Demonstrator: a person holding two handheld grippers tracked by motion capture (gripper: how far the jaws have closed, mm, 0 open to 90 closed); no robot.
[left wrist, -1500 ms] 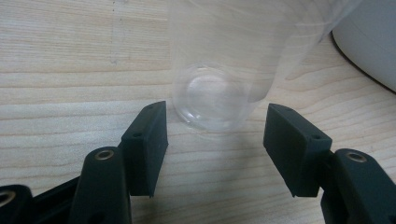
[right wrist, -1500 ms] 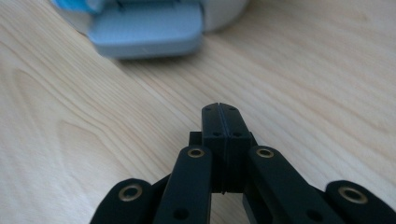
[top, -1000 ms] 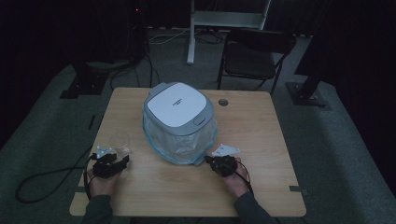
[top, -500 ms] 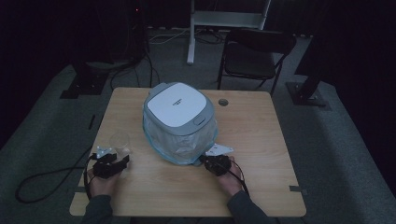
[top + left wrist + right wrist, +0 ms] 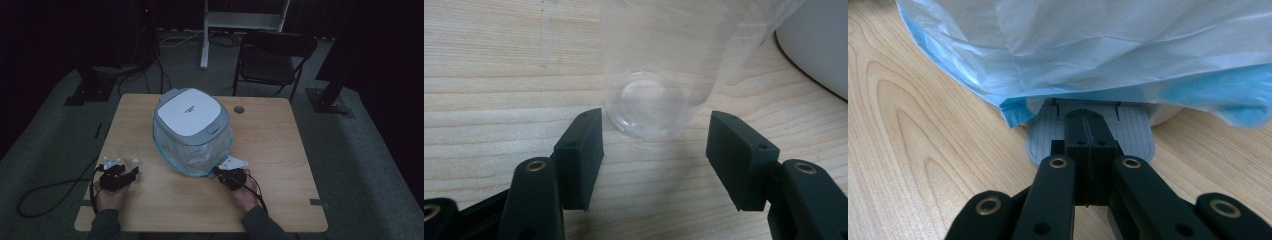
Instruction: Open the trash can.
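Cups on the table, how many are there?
1. A clear plastic cup stands near the table's left front, just ahead of the left gripper. The bagged bin could hide things behind it.

A lidded white-grey bin [image 5: 192, 127] lined with a blue bag [image 5: 200, 155] stands mid-tabletop; a clear cup [image 5: 128, 151] stands upright at its left.

We see a dim room with a grey carpeted floor [image 5: 360, 150] and dark drapes behind. The light wooden counter [image 5: 280, 145] sits at centre. At one o'clock stands a black folding chair [image 5: 272, 60]; at twelve, a white stand's leg [image 5: 205, 35] with cables beside it. Black stand bases rest at ten [image 5: 85, 92] and two o'clock [image 5: 327, 97].
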